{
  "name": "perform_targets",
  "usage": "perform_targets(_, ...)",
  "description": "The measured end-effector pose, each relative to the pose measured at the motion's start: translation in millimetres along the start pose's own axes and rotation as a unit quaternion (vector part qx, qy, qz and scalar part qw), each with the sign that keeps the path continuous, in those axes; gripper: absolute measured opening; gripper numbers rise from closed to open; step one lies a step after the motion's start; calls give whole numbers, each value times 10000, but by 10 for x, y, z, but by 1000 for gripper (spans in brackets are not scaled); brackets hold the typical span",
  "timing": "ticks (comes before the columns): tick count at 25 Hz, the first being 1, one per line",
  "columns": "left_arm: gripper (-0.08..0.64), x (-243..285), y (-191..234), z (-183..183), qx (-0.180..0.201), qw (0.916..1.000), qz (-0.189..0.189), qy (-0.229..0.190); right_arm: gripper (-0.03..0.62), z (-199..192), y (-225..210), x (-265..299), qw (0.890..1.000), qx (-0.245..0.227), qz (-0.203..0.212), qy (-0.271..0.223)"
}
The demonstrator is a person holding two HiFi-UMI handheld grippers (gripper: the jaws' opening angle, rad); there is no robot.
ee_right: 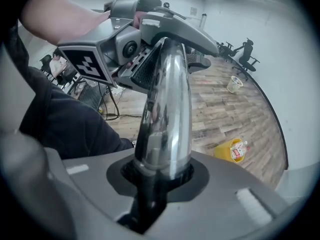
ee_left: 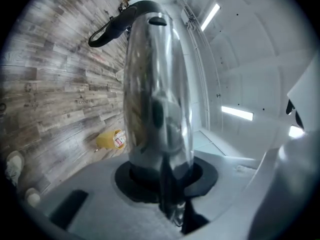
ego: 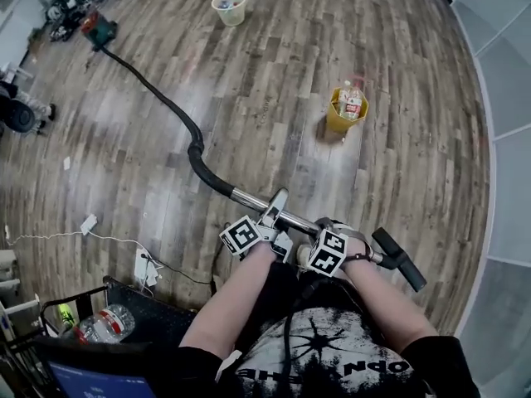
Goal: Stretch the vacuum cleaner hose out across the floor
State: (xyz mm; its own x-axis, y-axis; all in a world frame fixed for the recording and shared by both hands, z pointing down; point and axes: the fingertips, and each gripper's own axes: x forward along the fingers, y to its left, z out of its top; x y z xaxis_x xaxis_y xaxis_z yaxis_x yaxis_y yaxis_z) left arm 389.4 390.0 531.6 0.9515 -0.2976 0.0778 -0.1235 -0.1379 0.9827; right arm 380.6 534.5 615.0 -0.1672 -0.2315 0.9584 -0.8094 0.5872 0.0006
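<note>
Two grippers sat side by side on one chrome tube [ego: 249, 199], but the head view hid their jaws under marker cubes and the person's forearms. The left gripper [ego: 272, 215] and right gripper [ego: 333, 237] showed there only as lumps. Their own views settled it. In the left gripper view the tube [ee_left: 157, 84] was clamped between closed jaws, and in the right gripper view the tube [ee_right: 165, 109] was clamped the same way, with the left gripper [ee_right: 150, 49] on it further along. The tube filled both views so fully that the fingertips were hard to make out. Only the head view showed the whole black hose [ego: 158, 98], curving from the tube's end across the wood floor [ego: 274, 81] to the vacuum [ego: 98, 28], small and blurred at top left. The left gripper view caught just the hose's near bend [ee_left: 107, 31]; the right gripper view showed none. A black handle [ego: 400, 259] ended the tube on the right. A yellow bin [ego: 346, 113] stood well apart from the hose.
</note>
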Motion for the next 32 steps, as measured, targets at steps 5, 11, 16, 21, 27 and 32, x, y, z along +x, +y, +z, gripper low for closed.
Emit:
perform_targets(5, 78, 221, 245, 102, -106, 9999, -103, 74, 86, 4, -239, 218, 9999, 56, -70, 113)
perform_targets(11, 78, 230, 581, 21, -91, 9993, 310, 180, 86, -136, -217, 394, 9995, 129, 131, 273)
perform_targets(16, 83, 222, 818, -172, -277, 9978, 605, 68, 84, -335, -184, 530, 9989, 85, 394, 254)
perform_targets(21, 92, 527, 1049, -422, -598, 9972, 334, -285, 84, -680, -456, 775, 9985, -178, 472, 197)
perform_targets(27, 169, 584, 1301, -740, -126, 9998, 179, 39, 84, -1049, -636, 1063, 9978, -228, 549, 281)
perform_targets(32, 189, 596, 1778, -878, -27, 9983, 483, 335, 84, -1188, -720, 1532, 9978, -358, 501, 230)
